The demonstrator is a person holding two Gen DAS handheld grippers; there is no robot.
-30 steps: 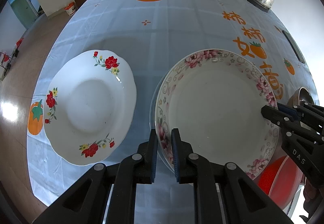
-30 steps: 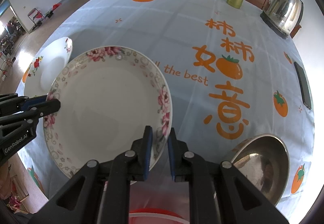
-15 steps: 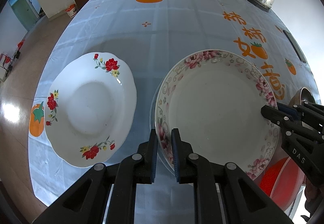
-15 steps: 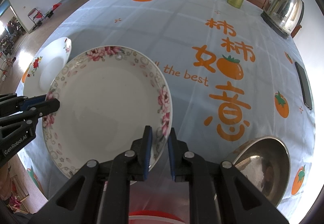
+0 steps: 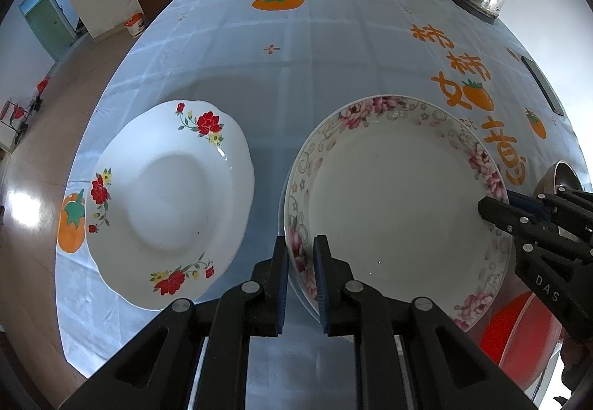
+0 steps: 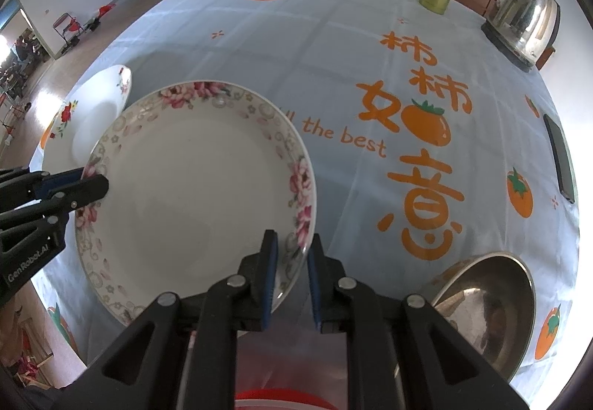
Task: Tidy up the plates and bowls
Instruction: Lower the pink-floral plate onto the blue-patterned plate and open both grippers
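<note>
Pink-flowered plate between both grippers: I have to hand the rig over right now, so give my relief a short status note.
Left gripper: shut on the near-left rim of the round pink-flowered white plate.
Right gripper: shut on the same plate's opposite rim; the plate looks lifted clear of the light blue persimmon tablecloth.
Scalloped red-flowered white plate: lying on the cloth to the left, untouched.
Steel bowl and red plastic bowl: at the near right, apart.
Done: plate gripped. Left: setting it down, probably onto the red-flowered plate, then sorting the bowls.
</note>
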